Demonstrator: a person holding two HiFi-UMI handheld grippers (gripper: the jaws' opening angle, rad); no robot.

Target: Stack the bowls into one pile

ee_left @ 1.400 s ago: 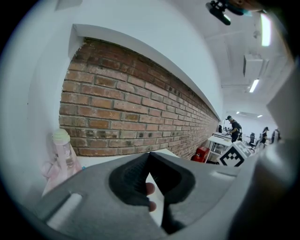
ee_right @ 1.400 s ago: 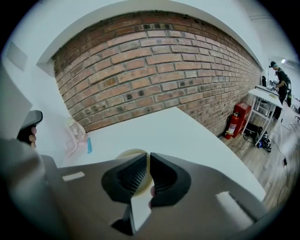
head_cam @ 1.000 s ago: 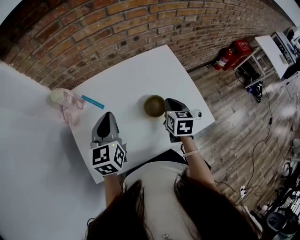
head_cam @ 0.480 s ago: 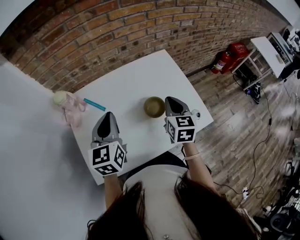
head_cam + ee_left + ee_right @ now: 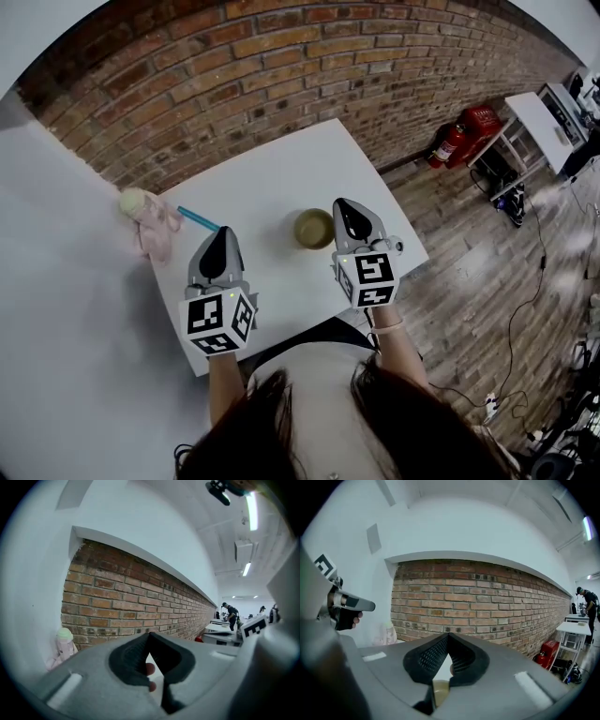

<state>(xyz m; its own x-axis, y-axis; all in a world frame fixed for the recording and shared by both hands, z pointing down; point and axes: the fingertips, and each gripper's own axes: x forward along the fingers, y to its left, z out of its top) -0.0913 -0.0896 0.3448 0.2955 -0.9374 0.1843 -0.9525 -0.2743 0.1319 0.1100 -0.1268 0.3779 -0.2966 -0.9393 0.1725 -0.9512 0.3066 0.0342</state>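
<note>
1. the left gripper (image 5: 221,234) is held with jaws closed together, nothing between them.
2. the right gripper (image 5: 348,208) is likewise closed and empty.
3. the olive bowl (image 5: 313,228) is set on the white table (image 5: 272,169), just beside the right gripper.

Your olive-brown bowl (image 5: 314,229), upright, mouth up, resting on the white surface (image 5: 272,178), right of centre.

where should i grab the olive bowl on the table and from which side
Probably the rim of the bowl on its right side, coming down from above with one finger inside and one outside. It sits upright, mouth up, so the thin rim is the narrowest hold, and the right gripper is right beside that edge.
</note>
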